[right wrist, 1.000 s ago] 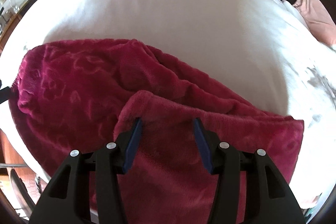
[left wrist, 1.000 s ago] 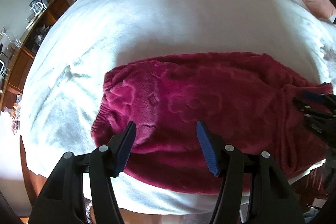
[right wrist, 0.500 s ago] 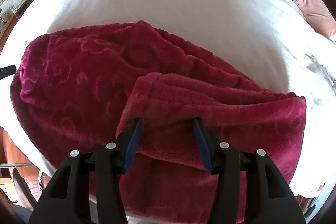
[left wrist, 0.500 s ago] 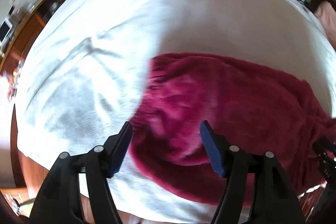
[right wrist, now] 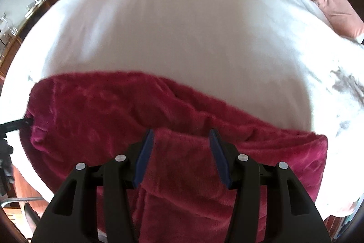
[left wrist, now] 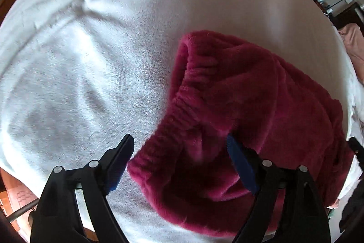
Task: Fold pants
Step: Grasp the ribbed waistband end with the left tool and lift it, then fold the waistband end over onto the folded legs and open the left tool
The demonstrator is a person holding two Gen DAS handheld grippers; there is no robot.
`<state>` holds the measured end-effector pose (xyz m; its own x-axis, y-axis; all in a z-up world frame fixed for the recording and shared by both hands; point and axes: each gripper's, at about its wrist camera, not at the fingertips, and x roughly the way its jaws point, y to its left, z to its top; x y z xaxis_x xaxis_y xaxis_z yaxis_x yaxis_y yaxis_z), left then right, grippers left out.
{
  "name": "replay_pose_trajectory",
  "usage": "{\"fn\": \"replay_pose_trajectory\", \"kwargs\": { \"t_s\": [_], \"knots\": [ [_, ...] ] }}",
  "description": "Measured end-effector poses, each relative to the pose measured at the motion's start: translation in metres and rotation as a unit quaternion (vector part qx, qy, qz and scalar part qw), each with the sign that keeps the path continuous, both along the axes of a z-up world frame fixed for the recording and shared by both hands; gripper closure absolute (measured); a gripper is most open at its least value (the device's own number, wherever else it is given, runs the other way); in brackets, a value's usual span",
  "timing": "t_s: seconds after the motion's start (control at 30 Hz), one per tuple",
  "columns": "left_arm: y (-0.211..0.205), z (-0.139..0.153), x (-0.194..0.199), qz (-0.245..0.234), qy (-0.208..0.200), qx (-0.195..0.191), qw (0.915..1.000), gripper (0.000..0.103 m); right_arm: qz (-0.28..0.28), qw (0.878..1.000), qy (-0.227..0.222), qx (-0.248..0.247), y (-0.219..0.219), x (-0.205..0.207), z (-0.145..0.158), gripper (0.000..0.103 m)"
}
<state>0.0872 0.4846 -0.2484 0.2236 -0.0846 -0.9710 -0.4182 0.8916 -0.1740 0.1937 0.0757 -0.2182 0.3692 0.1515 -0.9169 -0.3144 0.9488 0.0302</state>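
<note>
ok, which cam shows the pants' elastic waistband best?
The left wrist view. The gathered elastic waistband of the magenta fleece pants runs in plain sight, just ahead of the open left gripper. The right wrist view shows only plush fabric and a folded flap between the right gripper fingers; no ribbing is discernible.

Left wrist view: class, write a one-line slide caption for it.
Open left hand-held gripper poised at the elastic waistband of crimson fleece pants on a white bedspread.
</note>
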Motion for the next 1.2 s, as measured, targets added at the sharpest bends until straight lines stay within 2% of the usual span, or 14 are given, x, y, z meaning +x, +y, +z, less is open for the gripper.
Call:
{"fn": "replay_pose_trajectory", "kwargs": {
  "t_s": [0.23,0.37,0.43,0.47,0.5,0.67,0.73,0.97,1.2],
  "knots": [
    [0.019,-0.028,0.007,0.028,0.005,-0.052,0.9982,0.016,-0.016,1.0,-0.015,0.01,-0.015,0.001,0.025,0.047],
    [0.024,-0.036,0.006,0.041,-0.003,-0.072,0.9966,0.016,-0.041,0.999,-0.003,0.004,-0.032,-0.006,0.023,0.047],
    [0.026,-0.038,0.005,0.052,-0.01,-0.085,0.995,0.02,-0.053,0.999,0.003,-0.002,-0.041,-0.01,0.022,0.047],
    [0.028,-0.038,0.003,0.056,-0.014,-0.093,0.994,0.029,-0.056,0.998,0.006,-0.004,-0.045,-0.012,0.022,0.047],
    [0.027,-0.036,0.002,0.06,-0.02,-0.104,0.9926,0.034,-0.059,0.998,0.008,-0.007,-0.048,-0.013,0.02,0.047],
    [0.018,-0.023,-0.003,0.055,-0.033,-0.11,0.9919,0.06,-0.068,0.998,0.011,-0.011,-0.06,-0.018,0.015,0.047],
    [0.013,-0.011,-0.012,0.053,-0.039,-0.11,0.9918,0.065,-0.068,0.998,0.01,-0.008,-0.063,-0.018,0.016,0.047],
    [0.007,0.026,-0.022,0.05,-0.069,-0.097,0.9916,0.069,-0.061,0.998,0.002,0.005,-0.075,-0.014,0.021,0.047],
    [-0.03,0.074,-0.037,0.041,-0.112,-0.089,0.9889,0.07,-0.051,0.998,-0.008,0.021,-0.098,-0.011,0.031,0.047]
  ]
}}
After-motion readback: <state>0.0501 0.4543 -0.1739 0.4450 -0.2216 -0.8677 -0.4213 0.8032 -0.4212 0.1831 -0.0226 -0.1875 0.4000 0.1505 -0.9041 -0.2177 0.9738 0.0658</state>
